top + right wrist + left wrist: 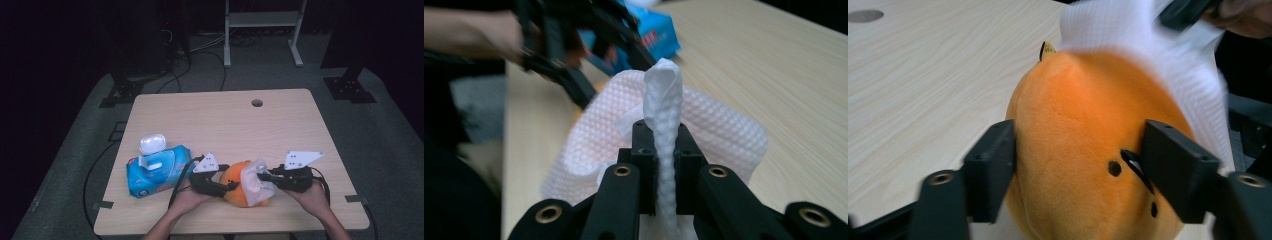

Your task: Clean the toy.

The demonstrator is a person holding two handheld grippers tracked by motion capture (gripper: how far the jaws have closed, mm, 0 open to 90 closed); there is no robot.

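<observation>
Lower centre of the high view: left gripper (231,186) is clamping the plush (236,186) at its sides, while right gripper (261,175), pinching the wipe (254,183), is draping it over the plush's right side.

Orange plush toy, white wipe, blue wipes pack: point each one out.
orange plush toy (1078,150), left gripper view, its front.
white wipe (664,95), right gripper view, pinched fold.
blue wipes pack (172,167), high view, top face.
</observation>
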